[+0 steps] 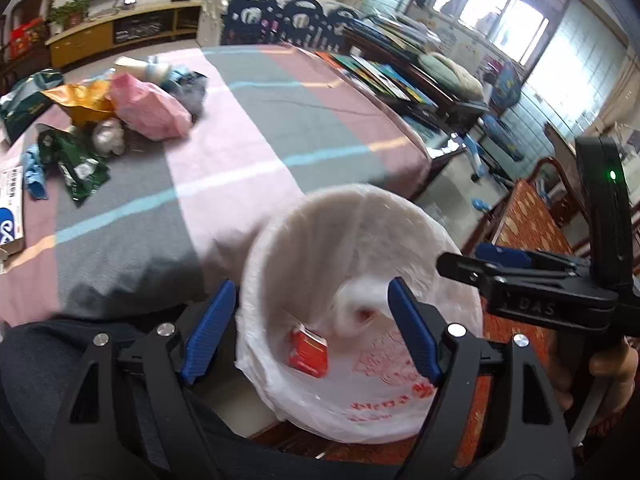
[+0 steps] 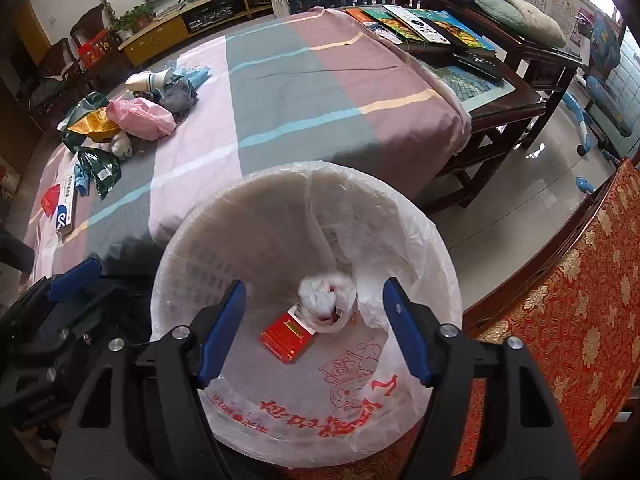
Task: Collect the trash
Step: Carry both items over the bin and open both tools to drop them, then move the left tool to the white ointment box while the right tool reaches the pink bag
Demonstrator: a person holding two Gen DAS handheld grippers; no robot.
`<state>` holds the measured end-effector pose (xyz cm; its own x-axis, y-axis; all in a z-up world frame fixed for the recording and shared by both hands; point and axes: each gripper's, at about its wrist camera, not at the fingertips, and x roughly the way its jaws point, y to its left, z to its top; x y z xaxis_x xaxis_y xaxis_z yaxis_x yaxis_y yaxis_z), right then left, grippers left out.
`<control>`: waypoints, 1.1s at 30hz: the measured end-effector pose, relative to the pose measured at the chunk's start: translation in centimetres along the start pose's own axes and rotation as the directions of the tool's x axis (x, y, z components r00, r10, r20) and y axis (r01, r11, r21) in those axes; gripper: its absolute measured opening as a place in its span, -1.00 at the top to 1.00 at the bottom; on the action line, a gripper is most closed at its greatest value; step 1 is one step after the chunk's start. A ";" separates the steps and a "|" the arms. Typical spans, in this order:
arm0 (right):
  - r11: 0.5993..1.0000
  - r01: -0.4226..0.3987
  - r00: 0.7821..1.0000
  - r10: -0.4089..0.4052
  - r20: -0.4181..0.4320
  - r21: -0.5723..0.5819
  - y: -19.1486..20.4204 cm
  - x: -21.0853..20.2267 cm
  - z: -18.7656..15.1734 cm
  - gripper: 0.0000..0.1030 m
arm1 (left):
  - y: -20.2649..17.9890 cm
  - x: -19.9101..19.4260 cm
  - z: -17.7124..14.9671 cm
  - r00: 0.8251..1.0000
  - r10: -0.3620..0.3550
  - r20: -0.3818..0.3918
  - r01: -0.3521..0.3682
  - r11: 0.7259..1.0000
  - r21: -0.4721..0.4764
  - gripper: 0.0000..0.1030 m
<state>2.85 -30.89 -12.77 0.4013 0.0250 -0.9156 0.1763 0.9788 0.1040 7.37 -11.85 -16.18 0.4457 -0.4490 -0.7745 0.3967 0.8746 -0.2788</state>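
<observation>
A striped cloth (image 2: pixel 304 92) is covering the table, with the trash pile (image 2: pixel 132 120) sitting at its far left corner. A bin (image 2: pixel 400 216) lined with a white bag is standing at the table's near edge. Both hand-held grippers are hovering over it, the left (image 1: pixel 312 328) and the right (image 2: pixel 316 328), each gaping wide and gripping nothing. A red box (image 2: pixel 286 334) and a crumpled white bag (image 2: pixel 328 300) are lying inside the bin.
</observation>
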 end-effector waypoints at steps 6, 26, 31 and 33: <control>0.999 0.021 0.999 -0.020 0.037 -0.025 1.0 -0.4 0.6 -0.49 | 4.9 -1.1 0.7 0.988 0.138 0.070 -0.128 0.982 -0.137 -0.54; 0.971 -0.025 0.981 0.069 0.182 -0.236 11.5 -0.9 2.9 -0.50 | 18.9 -7.5 2.2 0.802 0.563 0.196 -0.440 0.781 -0.443 -0.77; 0.972 -0.001 0.951 0.074 0.300 -0.236 15.3 -1.9 5.3 -0.76 | 23.1 -6.9 4.8 0.787 0.600 0.143 -0.498 0.754 -0.428 -0.84; 0.971 0.008 0.937 0.076 0.340 -0.239 16.9 -1.8 6.1 -0.76 | 24.9 -6.5 4.9 0.768 0.627 0.129 -0.524 0.732 -0.435 -0.84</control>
<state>10.60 -15.59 -7.00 0.6952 0.0287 -0.7182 -0.0407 0.9992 0.0005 18.24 11.92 -15.33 0.6947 0.1800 -0.6965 -0.2928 0.9551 -0.0452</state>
